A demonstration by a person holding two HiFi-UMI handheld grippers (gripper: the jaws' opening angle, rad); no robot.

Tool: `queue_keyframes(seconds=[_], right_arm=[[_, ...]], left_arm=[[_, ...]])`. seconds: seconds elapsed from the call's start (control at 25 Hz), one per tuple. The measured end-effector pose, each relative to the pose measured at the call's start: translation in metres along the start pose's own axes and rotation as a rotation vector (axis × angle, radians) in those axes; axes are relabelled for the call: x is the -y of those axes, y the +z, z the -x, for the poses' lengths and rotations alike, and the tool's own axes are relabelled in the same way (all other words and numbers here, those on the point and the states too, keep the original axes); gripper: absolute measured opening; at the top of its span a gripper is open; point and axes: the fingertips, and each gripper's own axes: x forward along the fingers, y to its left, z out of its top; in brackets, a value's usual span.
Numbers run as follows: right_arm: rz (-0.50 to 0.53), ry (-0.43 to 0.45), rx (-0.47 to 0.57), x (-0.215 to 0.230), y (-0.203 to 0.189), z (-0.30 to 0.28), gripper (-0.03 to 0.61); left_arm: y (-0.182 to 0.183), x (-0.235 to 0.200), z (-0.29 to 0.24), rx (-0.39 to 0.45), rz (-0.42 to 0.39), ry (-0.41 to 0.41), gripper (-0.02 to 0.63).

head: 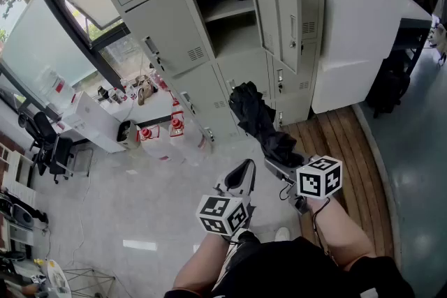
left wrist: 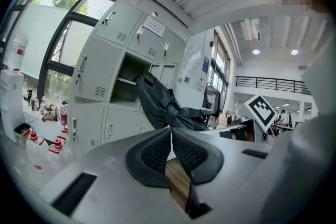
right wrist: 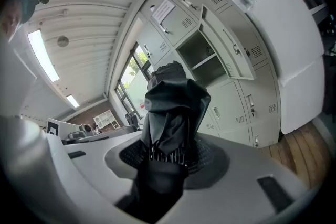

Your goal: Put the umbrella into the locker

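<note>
We held right gripper (head: 278, 165) clamped on folded black umbrella (head: 257, 116); canopy jutted toward 11 o'clock from jaws, short of open locker (head: 234, 38). Left gripper (head: 246, 165) clenched, empty.

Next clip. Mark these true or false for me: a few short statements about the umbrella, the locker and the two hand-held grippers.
1. The right hand-held gripper is closed on the black umbrella. True.
2. The left hand-held gripper also grips the umbrella. False: its jaws are together with nothing between them.
3. One locker has its door open. True.
4. The umbrella already lies inside that locker. False: it is out in front of the lockers, held in the right hand-held gripper.
</note>
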Motion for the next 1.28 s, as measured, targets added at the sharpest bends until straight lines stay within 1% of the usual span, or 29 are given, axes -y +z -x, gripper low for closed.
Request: queue_keyframes(seconds=[0.52,0.76,1.0,1.28], right_arm=[[0.028,0.000,0.012,-0.001,0.003,0.000,0.236],[0.014,-0.005,-0.001,0.003,0.003,-0.003,0.236],[0.005,-0.001,-0.019,0.005,0.001,-0.014,0.236],[-0.011,-0.001,-0.026,0.000,0.003,-0.032,0.236]], left_arm=[[-0.001,0.001,0.000,0.011,-0.002,0.001,0.021],[0.001,-0.003,0.001,0.010,0.004,0.015,0.021],[0.002,-0.014,0.004,0.016,0.011,0.032,0.021],[0.006,-0.031,0.007,0.011,0.017,0.033,0.021]])
